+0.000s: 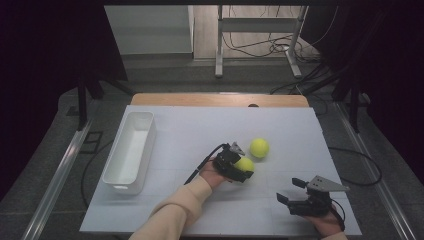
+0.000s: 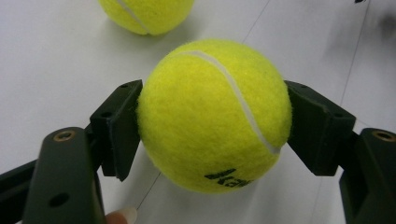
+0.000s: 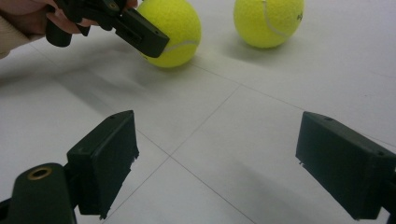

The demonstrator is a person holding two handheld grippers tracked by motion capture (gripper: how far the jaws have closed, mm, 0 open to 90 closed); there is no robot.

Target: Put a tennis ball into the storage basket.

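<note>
Two yellow tennis balls are on the white table. My left gripper [image 1: 243, 167] is shut on the nearer tennis ball [image 2: 215, 114], both pads pressed against its sides; the same ball [image 1: 245, 164] sits near the table's middle and shows in the right gripper view as the held ball [image 3: 177, 32]. The second tennis ball [image 1: 259, 148] lies just beyond it, apart, also seen as the far ball [image 2: 147, 14] and the free ball [image 3: 268, 21]. My right gripper [image 1: 291, 191] stands open near the front right edge, jaws wide with only bare table between them [image 3: 217, 161].
A white rectangular bin [image 1: 130, 150] stands along the table's left side. The white table top [image 1: 190, 130] has thin grid lines. Beyond the far edge are a wooden board, a metal stand's legs [image 1: 219, 60] and cables on the floor.
</note>
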